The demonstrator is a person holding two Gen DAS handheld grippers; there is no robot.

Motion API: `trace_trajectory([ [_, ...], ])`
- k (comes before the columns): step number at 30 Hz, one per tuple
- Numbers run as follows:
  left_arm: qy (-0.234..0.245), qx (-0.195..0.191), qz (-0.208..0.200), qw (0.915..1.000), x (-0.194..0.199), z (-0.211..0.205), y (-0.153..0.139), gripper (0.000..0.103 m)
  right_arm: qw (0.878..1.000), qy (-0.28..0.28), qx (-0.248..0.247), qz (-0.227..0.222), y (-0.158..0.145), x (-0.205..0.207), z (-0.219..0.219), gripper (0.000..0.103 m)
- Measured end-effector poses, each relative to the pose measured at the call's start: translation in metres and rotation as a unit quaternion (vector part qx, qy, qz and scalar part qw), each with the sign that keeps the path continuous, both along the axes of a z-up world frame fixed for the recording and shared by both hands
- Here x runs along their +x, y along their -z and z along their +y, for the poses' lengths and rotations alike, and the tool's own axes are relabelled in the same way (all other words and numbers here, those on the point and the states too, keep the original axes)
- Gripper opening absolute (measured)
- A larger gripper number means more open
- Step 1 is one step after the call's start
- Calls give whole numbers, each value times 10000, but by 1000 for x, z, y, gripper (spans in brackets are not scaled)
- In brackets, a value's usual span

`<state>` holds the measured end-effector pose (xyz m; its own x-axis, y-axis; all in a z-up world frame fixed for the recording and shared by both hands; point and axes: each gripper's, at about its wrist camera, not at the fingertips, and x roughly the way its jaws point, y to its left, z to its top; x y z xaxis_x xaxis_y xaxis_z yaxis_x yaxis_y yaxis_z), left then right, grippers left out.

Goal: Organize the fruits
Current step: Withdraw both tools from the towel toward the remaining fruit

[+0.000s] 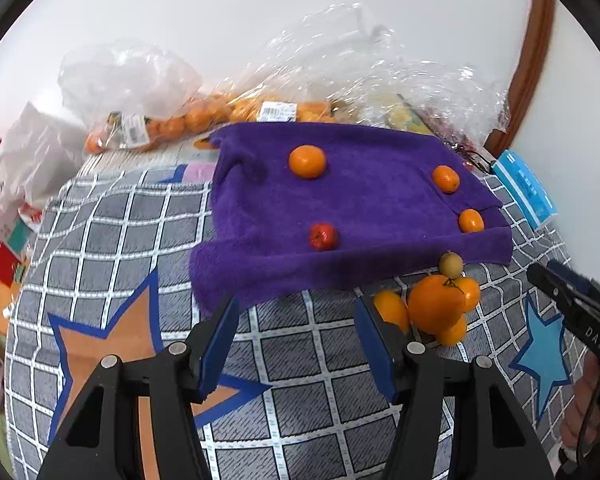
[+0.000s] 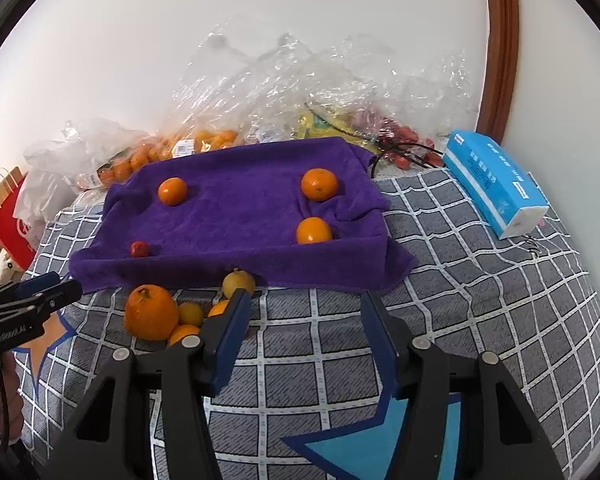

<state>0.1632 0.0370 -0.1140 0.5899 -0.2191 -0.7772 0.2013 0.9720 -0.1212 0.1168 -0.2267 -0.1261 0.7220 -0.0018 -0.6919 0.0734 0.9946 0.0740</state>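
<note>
A checked grey bedcover [image 2: 480,280] fills the lower frame. At centre, a purple towel [image 2: 240,220] bears three oranges and a small red fruit [image 2: 140,249]. Below its front edge, a pile of oranges [image 2: 152,316] and a yellowish fruit [image 2: 236,282]. Left gripper [image 1: 296,340] and right gripper [image 2: 304,336]: jaws apart, empty.

Both wrist views overlook purple towel [image 1: 340,208]

Black tongs [image 1: 296,320], blue pads [image 1: 220,344], silver screws [image 1: 177,348]
</note>
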Motion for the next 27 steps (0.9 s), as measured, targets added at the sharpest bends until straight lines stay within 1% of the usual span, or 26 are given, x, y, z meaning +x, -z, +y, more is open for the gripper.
trace_trajectory([
  [3,-21,-94,117,9999,-1,5,3,58,9998,-191,62,67,9,-2,5,46],
  [6,-100,-76,64,9999,-5,8,6,58,9989,-445,83,140,22,-2,13,40],
  [10,-193,-149,111,9996,-9,10,14,58,9964,-798,102,285,37,6,25,35],
  [13,-297,-251,213,9990,-11,14,19,58,9948,-959,186,291,40,12,31,35],
  [15,-280,-278,262,9989,-11,14,21,58,9942,-1003,268,265,40,15,32,35],
  [19,-296,-148,205,9992,-13,12,21,58,9933,-1053,377,288,44,26,32,35],
  [21,-296,-188,177,9992,-15,12,21,58,9917,-1136,519,302,45,29,30,35],
  [24,-293,-241,125,9992,-15,11,22,58,9907,-1192,594,288,47,32,29,35],
  [27,-252,-189,153,9994,-11,7,26,58,9896,-1231,674,310,50,35,28,38],
])
